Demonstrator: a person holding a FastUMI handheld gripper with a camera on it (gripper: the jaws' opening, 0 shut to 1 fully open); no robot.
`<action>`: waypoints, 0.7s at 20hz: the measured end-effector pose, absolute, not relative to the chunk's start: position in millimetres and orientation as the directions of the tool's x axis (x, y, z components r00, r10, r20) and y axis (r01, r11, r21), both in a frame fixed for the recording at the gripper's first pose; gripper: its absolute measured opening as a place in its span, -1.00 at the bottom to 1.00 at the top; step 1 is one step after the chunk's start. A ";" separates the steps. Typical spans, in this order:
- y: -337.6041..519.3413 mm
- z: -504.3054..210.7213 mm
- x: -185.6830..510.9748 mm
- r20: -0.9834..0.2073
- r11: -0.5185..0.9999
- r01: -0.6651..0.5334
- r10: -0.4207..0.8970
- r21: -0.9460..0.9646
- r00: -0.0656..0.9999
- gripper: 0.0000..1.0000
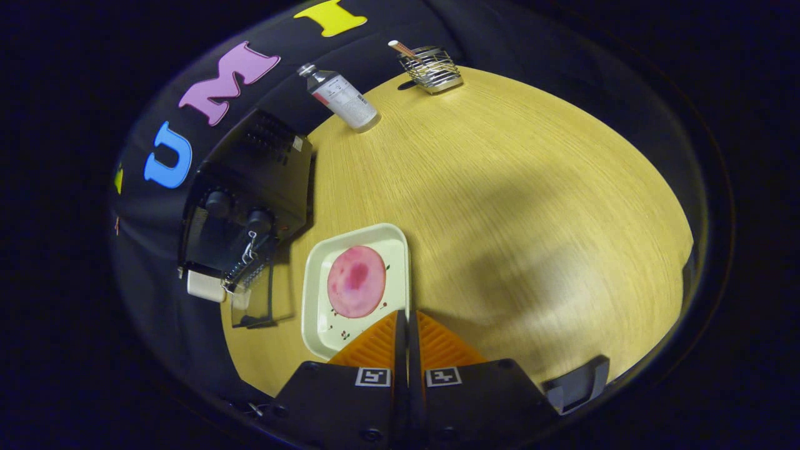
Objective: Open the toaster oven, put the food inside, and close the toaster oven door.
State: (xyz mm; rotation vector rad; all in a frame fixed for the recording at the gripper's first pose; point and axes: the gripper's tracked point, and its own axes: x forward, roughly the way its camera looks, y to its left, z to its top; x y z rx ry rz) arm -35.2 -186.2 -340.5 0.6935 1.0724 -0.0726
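One wooden table [500,206] is seen, with everything else set on it. One black toaster oven [250,200] stands at the table's left edge against the booth wall, two round knobs being visible on it; its glass door [253,300] is let down and open, lying out toward the gripper. One cream tray [312,300] is placed just right of the open door, and one round pink slice of food [357,281] lies in its middle. One wire basket [431,70] is set at the table's far edge, one stick-like item poking out of it. One clear bottle [340,97] stands left of the basket. The one gripper [407,315] is held with its fingers pressed together, nothing between them, the tips over the tray's near right corner.
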 end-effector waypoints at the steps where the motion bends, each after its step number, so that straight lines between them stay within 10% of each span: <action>1: -178.9 -337.3 -38.7 -0.816 0.753 0.410 0.283 0.515 0.504 -0.87; 14: -129.2 -302.6 -73.8 -0.712 0.403 0.592 0.292 0.697 0.639 -0.87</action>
